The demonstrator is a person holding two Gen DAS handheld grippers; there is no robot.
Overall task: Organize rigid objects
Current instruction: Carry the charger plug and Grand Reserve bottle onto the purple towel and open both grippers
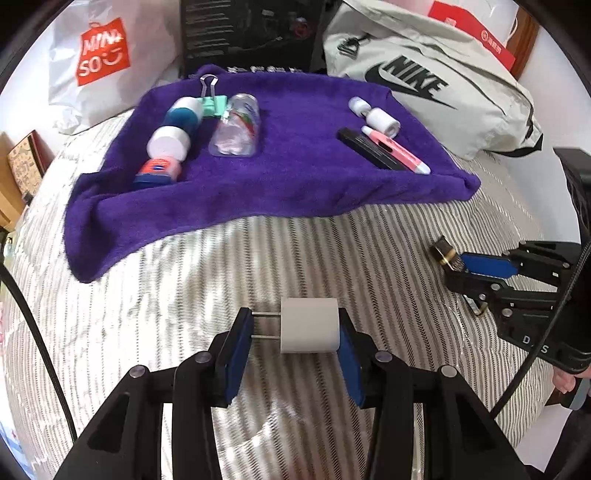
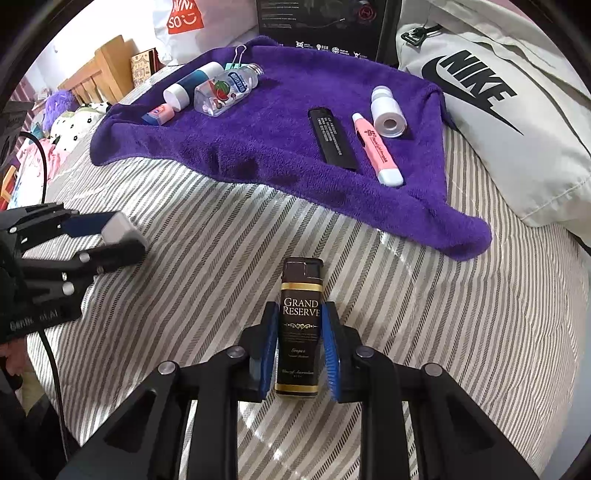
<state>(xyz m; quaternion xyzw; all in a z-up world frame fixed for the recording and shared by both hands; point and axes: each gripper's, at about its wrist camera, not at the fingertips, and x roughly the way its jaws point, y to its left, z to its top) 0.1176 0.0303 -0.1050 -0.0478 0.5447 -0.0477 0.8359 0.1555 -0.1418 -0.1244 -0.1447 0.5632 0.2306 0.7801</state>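
Note:
My left gripper (image 1: 295, 328) is shut on a white plug adapter (image 1: 309, 325), its two prongs against the left pad, held over the striped bedsheet. My right gripper (image 2: 300, 332) is shut on a dark "Grand Reserve" lighter (image 2: 300, 328). The purple towel (image 1: 288, 173) lies beyond. On its left are a white-capped tube (image 1: 173, 136), a small pink-and-blue jar (image 1: 159, 170), a clear bottle (image 1: 236, 127) and a green binder clip (image 1: 212, 101). On its right are a black box (image 2: 332, 138), a pink marker (image 2: 376, 151) and a white bottle (image 2: 386, 110).
A grey Nike bag (image 1: 424, 85) lies at the back right, touching the towel. A white Miniso bag (image 1: 99, 55) and a black box (image 1: 251, 33) stand behind the towel. A wooden headboard (image 2: 107, 70) and plush toys (image 2: 74, 122) are at the far left.

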